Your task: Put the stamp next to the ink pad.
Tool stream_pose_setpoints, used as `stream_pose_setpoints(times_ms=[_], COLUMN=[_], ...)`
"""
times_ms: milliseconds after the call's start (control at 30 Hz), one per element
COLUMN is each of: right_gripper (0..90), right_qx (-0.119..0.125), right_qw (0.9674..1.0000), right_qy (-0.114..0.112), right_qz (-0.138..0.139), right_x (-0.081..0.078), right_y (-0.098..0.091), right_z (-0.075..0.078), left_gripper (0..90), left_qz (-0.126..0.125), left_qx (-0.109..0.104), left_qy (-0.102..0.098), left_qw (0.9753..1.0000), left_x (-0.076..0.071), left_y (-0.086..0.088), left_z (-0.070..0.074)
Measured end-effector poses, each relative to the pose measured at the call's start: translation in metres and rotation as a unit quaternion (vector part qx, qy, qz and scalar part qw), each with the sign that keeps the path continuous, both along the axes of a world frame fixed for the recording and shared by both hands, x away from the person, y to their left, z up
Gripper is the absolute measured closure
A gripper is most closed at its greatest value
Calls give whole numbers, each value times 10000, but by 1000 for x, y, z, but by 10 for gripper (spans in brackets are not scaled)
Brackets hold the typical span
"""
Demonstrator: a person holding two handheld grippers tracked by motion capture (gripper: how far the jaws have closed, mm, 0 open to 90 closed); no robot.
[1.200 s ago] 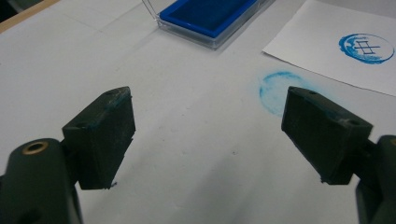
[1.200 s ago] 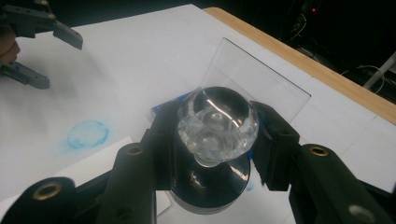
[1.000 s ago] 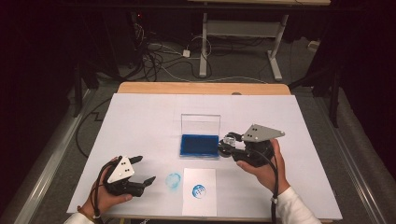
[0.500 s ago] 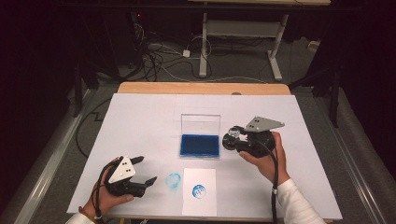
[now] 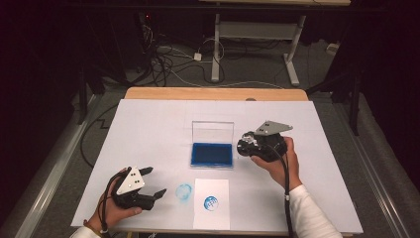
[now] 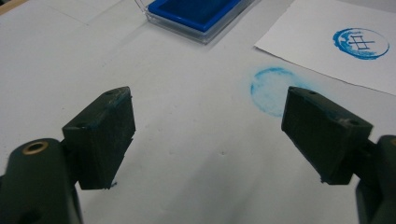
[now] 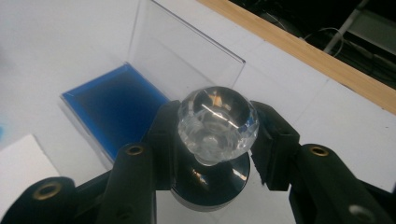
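Note:
My right gripper [image 5: 246, 144] is shut on a stamp [image 7: 217, 119] with a clear, faceted knob and a dark round base. It hovers just right of the blue ink pad [image 5: 211, 154], whose clear lid [image 5: 213, 131] stands open behind it. In the right gripper view the ink pad [image 7: 112, 109] lies to the left beyond the stamp. A white sheet of paper [image 5: 218, 218] near the front edge carries a round blue stamp print [image 5: 211, 202]. My left gripper [image 5: 154, 181] rests at the front left, open and holding nothing, its pads [image 6: 107, 135] smeared with blue.
A faint blue round smudge [image 5: 183, 191] marks the white table cover [image 5: 148, 129] between the left gripper and the paper. The table's wooden far edge [image 5: 213, 93] runs behind. Cables and desk legs lie on the dark floor beyond.
The right hand has carried the stamp a little farther from the person, along the ink pad's right side. The left gripper has stayed put.

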State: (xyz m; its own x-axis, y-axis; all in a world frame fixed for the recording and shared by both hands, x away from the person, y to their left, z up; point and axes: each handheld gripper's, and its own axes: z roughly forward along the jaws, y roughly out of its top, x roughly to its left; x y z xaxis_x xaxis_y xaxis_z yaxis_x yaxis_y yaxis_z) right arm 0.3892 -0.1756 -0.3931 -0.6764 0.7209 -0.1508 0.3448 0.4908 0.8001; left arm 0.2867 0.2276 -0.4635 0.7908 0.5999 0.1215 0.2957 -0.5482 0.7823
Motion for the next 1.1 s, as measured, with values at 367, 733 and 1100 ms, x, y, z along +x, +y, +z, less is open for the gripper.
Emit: stream_pose_setpoints(times_ms=[367,733,1100], right_gripper=[570,570,569], right_qx=[-138,-164,-154], right_qw=[9997,9989,9984], right_qy=[196,372,475], right_qz=[-111,-238,-264], right_x=[10,15,13], right_y=[3,-1,-2], right_z=[-18,-30,-35], left_gripper=[172,172,172], left_qz=[-46,-68,-110], left_qx=[86,129,160], left_qy=[70,90,106], left_qw=[9999,9999,9998], left_x=[1,1,1], left_y=[-2,-3,-4], left_z=[-3,-4,-4])
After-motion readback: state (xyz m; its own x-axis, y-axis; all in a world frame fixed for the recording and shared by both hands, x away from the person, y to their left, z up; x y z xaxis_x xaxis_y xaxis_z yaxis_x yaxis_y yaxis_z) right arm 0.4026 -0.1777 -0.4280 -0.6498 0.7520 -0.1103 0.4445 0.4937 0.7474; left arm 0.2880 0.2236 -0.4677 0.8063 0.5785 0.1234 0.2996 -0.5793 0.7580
